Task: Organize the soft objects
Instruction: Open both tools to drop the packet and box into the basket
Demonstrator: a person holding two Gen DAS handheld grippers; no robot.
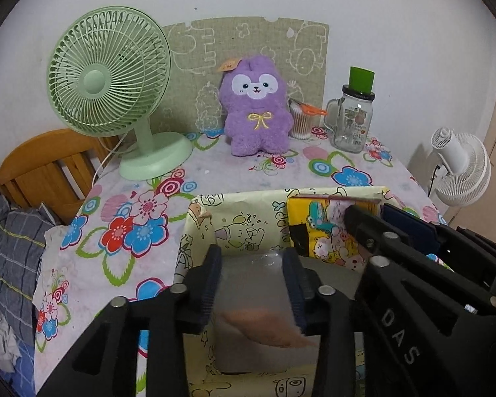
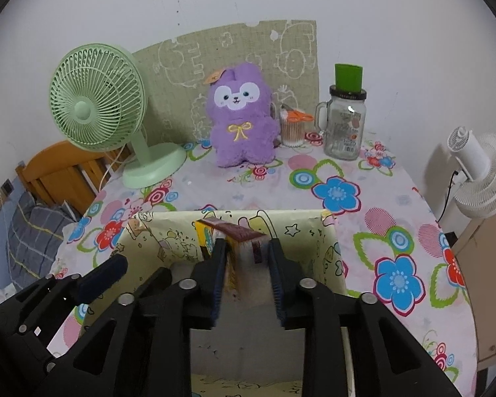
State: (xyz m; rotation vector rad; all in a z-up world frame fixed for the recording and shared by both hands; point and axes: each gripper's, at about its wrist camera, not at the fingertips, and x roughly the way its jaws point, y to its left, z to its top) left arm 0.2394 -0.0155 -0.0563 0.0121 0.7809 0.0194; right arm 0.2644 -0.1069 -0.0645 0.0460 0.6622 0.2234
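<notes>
I see blurred pinkish thing (image 1: 264,327) between left gripper (image 1: 254,284) fingers; box (image 2: 327,241) floor mostly hidden under right gripper (image 2: 244,278).

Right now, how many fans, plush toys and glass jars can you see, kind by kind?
Fans: 2, green fan and white fan
Plush toys: 1, purple plush
Glass jars: 1, glass jar
Total: 4

Beyond jaws: fuzzy purple plush toy (image 1: 255,112), clear glossy glass jar (image 1: 352,122), smooth green plastic fan (image 1: 109,76); below: printed paper box (image 2: 327,251).
</notes>
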